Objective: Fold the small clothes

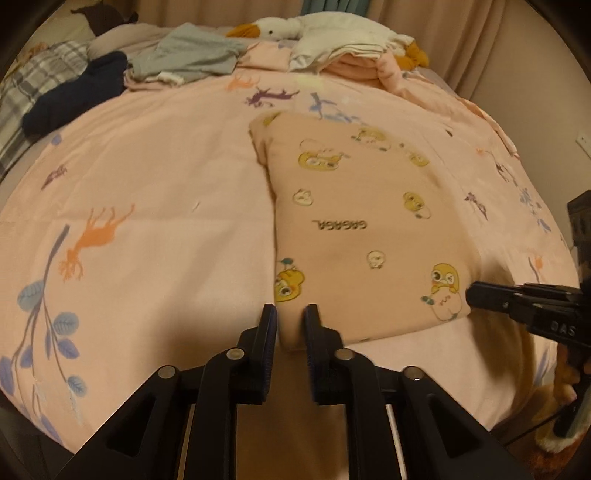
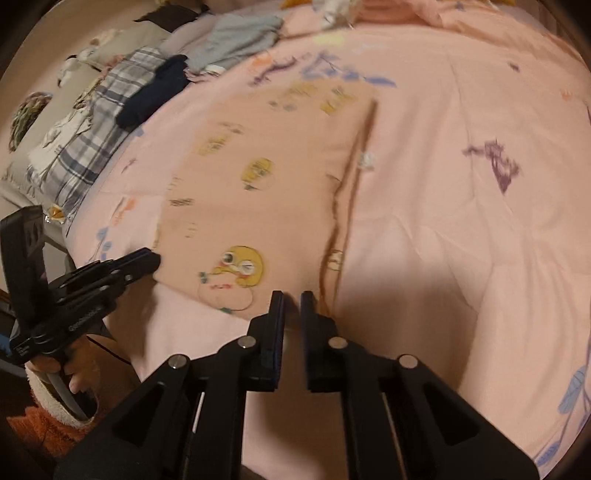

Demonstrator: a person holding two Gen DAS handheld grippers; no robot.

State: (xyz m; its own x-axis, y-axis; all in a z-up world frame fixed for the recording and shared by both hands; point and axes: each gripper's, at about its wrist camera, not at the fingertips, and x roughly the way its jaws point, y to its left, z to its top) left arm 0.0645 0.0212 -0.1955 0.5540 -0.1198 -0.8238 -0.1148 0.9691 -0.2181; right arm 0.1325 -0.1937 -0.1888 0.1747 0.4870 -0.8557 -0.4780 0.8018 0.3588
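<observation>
1. Pink garment (image 1: 362, 229): one, folded, lying on the pink bedspread (image 1: 147, 221).
2. Left gripper (image 1: 290, 314): jaws grasp the garment's near-left corner.
3. Right gripper (image 2: 291, 299): jaws pinch the near-right corner.
4. One plush goose (image 1: 295, 27) beyond.

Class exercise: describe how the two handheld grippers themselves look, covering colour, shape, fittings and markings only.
Both the left gripper and right gripper are matte black, with flat fingers lined by dark blue pads, angular linkage arms with triangular cut-outs, and round silver pivot pins. Embossed lettering marks the bodies, too blurred to read.
</observation>
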